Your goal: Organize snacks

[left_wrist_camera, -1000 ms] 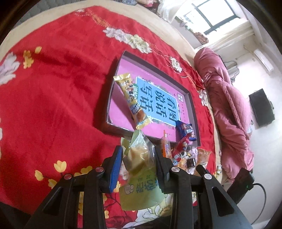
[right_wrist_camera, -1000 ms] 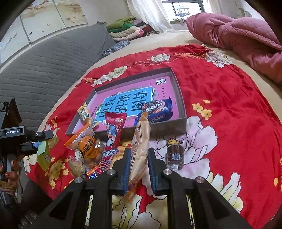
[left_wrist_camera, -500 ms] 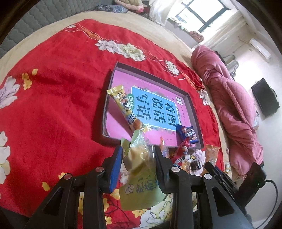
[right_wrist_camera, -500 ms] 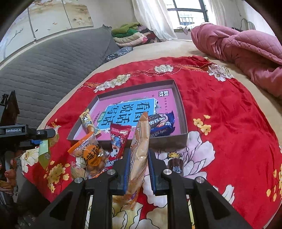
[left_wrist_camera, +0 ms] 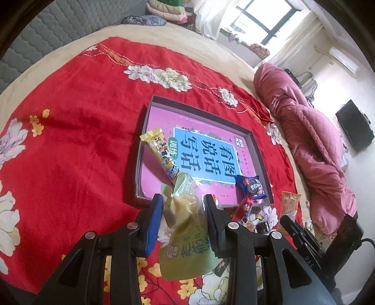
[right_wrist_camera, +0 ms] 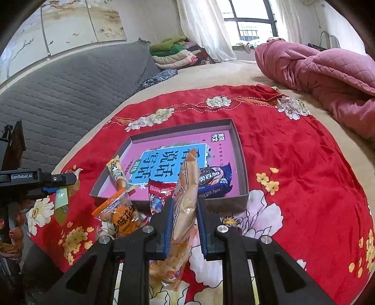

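left gripper (left_wrist_camera: 184, 206) rose | box (right_wrist_camera: 236, 143): 2 snacks; blue packet (right_wrist_camera: 214, 179)

A home bedroom — a bed (right_wrist_camera: 234, 72) is wearing a red flowered cover (right_wrist_camera: 304, 169), a pink quilt (right_wrist_camera: 328, 75) is lying bunched by the curtained window (right_wrist_camera: 250, 21).

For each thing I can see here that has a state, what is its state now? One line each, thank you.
Left gripper: shut on green pouch, lifted.
Right gripper: shut on tan packet, lifted.
Box: open, lidless.
Yellow bar: lying in box.
Blue packet: lying in box.
Red packet: leaning on the box's near wall.
Orange bag: on cloth, outside box.
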A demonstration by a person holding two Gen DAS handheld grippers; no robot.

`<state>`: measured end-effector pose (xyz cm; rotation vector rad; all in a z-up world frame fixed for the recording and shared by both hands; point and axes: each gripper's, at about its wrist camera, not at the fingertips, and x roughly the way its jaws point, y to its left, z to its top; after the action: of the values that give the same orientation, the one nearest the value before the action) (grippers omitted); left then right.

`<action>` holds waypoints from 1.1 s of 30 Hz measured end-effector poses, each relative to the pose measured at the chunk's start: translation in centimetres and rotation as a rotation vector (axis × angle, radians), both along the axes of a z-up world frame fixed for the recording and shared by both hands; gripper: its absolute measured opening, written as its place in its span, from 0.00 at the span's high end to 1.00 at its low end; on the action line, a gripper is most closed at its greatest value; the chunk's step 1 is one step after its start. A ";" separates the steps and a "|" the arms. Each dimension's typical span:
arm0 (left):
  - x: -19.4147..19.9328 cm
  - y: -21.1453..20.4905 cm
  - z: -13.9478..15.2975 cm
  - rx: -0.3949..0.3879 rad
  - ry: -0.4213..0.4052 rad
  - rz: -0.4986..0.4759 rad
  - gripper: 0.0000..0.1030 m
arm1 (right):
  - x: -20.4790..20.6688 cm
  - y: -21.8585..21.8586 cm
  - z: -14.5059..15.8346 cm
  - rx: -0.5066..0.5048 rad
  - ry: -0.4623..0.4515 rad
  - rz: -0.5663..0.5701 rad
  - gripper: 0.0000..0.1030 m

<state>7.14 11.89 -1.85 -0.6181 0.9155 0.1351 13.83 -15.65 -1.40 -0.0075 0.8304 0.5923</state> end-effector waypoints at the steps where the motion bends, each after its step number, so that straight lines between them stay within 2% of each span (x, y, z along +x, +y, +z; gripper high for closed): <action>1: 0.1 0.0 0.0 0.003 0.000 0.000 0.65 | 0.1 0.0 0.1 0.001 -0.002 -0.001 0.81; 23: 2.9 0.8 -0.3 0.097 -0.003 0.032 0.65 | 2.0 0.6 1.2 0.024 -0.036 -0.024 0.81; 33: 5.0 0.9 -1.7 0.136 0.010 0.033 0.65 | 2.6 0.7 0.9 0.026 -0.026 -0.032 0.81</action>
<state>12.09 12.79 -3.57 -0.5070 0.8983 0.2283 16.45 -14.92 -0.51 0.0216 0.7960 0.5718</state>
